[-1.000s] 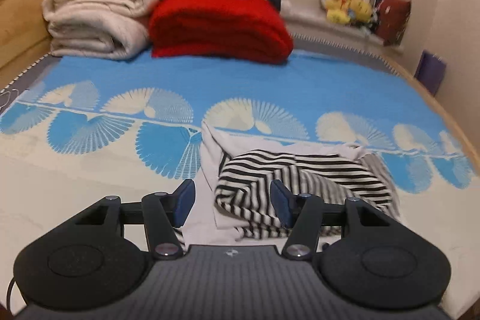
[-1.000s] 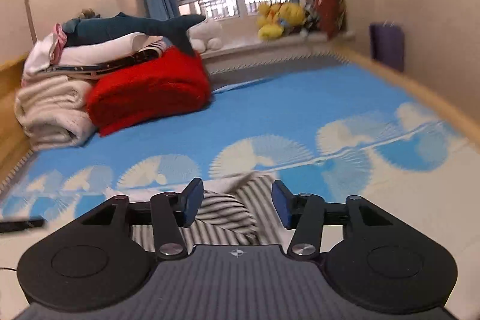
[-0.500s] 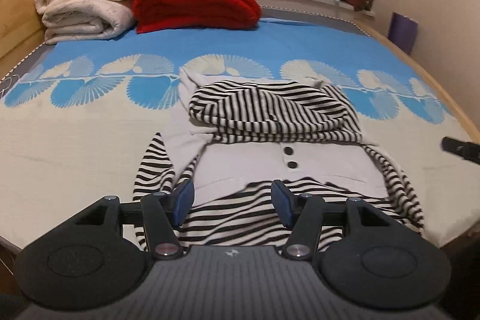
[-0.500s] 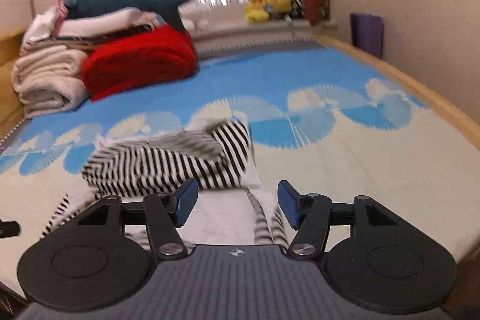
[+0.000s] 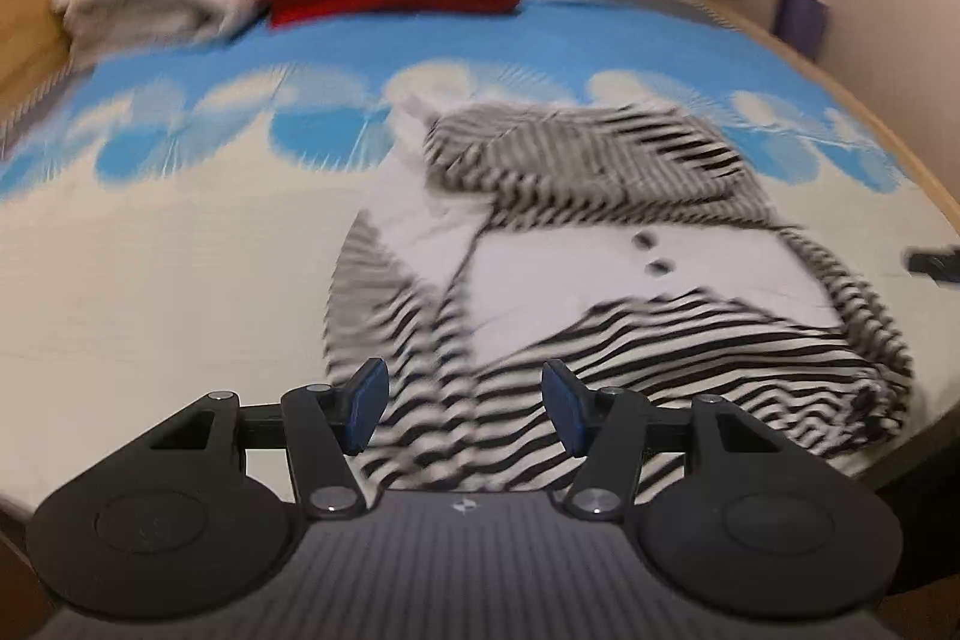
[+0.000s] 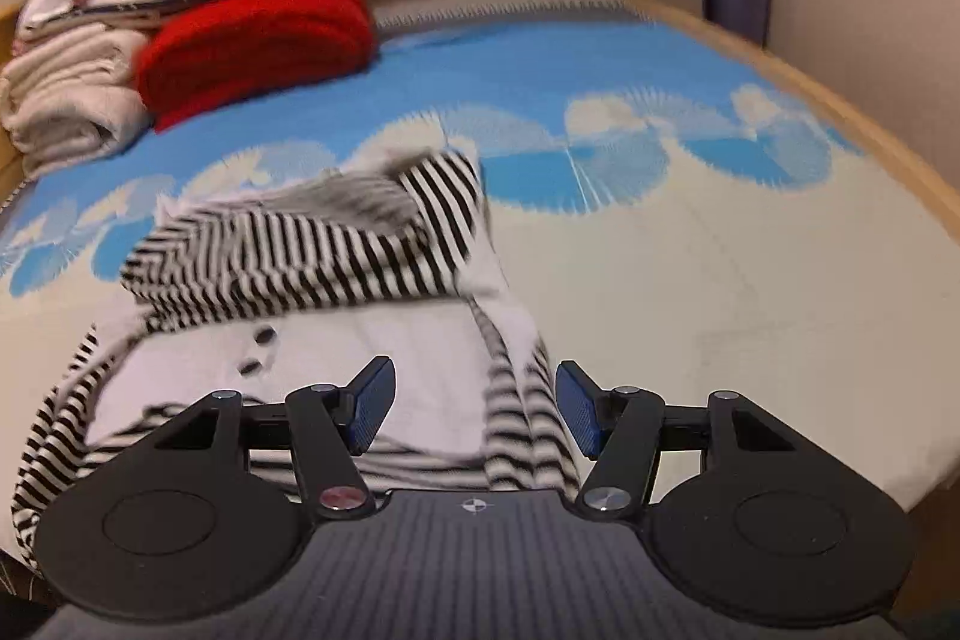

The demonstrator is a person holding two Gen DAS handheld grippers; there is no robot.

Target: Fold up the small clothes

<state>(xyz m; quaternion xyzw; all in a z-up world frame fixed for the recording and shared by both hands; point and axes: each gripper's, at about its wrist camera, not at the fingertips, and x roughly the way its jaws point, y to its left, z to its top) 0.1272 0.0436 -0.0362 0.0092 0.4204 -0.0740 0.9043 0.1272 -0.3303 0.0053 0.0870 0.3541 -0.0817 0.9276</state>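
Under my reach is the bed (image 5: 150,280), its cover cream at the near end and blue with pale fan shapes further back, edged by a wooden frame. A black-and-white striped garment (image 5: 600,244) lies rumpled on the cream part, its far half doubled over itself. At the far end, a red folded blanket (image 6: 258,34) sits beside a stack of cream blankets (image 6: 66,100).

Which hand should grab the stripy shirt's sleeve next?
Probably the right. The right gripper has its open jaws around the near sleeve of the black-and-white striped shirt. The left gripper, also open, faces the wide hem.
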